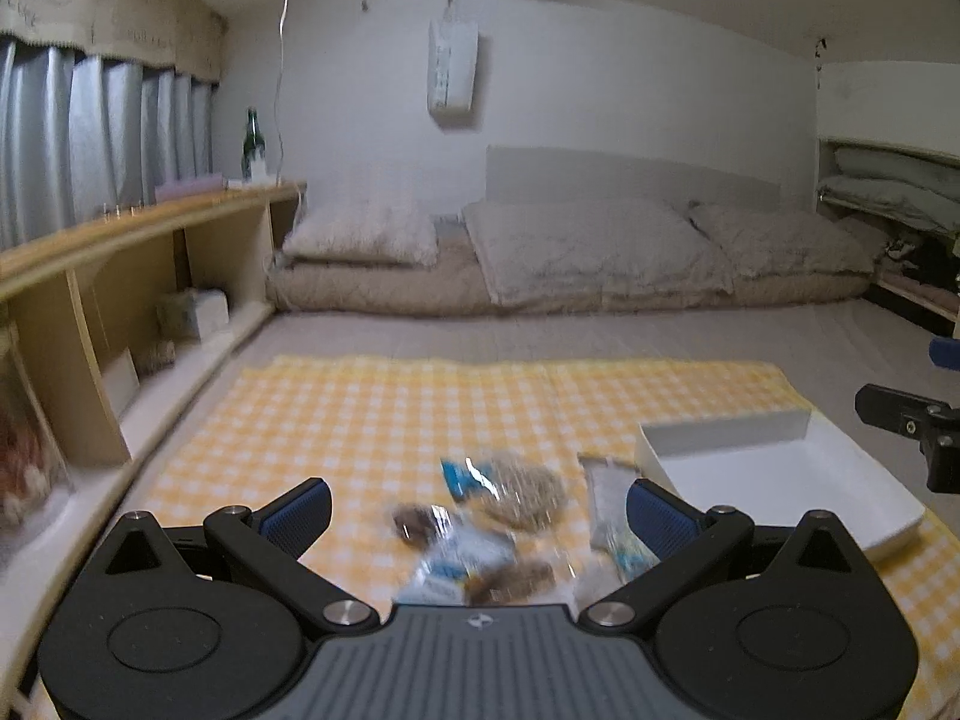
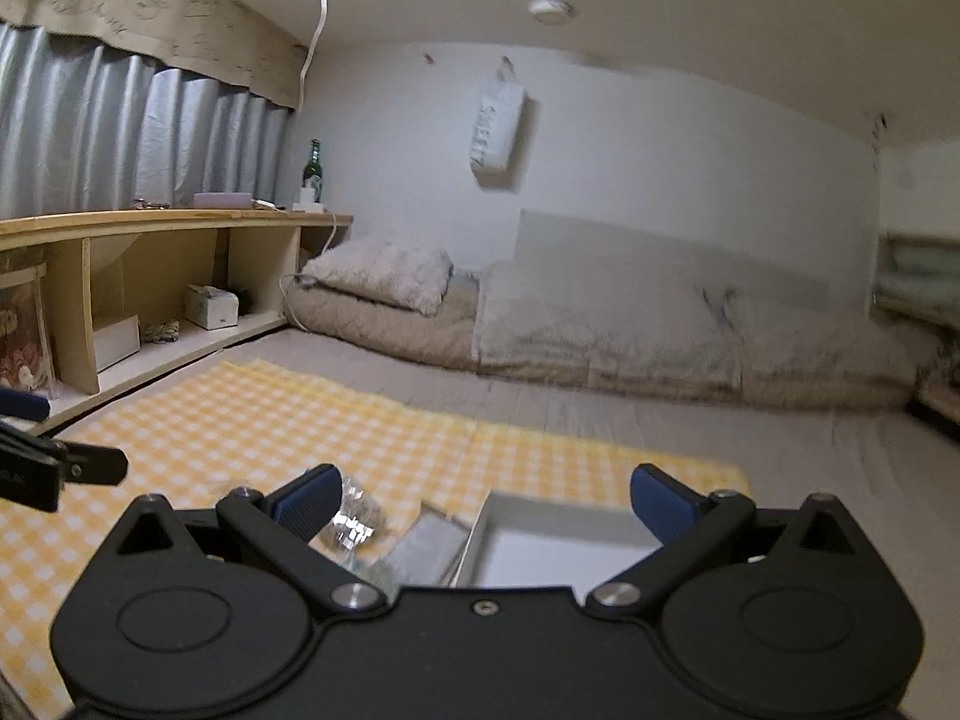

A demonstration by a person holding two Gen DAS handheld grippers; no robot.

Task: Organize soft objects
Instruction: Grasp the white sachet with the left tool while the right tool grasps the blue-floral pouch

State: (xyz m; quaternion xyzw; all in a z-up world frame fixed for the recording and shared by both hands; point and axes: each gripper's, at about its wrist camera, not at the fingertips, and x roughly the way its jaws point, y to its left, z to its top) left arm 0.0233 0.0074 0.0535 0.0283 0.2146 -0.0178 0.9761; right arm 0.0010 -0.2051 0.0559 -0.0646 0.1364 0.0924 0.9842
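Several soft snack packets lie in a loose pile [image 1: 480,534] on a yellow checked cloth [image 1: 372,408]. A round oat cookie packet [image 1: 528,489] and a grey bar packet [image 1: 606,498] are among them. My left gripper [image 1: 479,510] is open, its blue pads on either side of the pile, just above it. A white rectangular tray [image 1: 780,474] sits to the right of the pile. My right gripper [image 2: 485,504] is open and empty, over the tray's near left corner [image 2: 540,540]. A clear crinkly packet [image 2: 354,522] and the grey packet [image 2: 429,546] lie left of the tray.
A low wooden shelf [image 1: 150,276] with boxes runs along the left. Folded bedding and pillows [image 1: 570,252] lie at the far wall. The right gripper's body [image 1: 912,432] shows at the right edge of the left wrist view. The left gripper [image 2: 54,462] shows at the left edge of the right wrist view.
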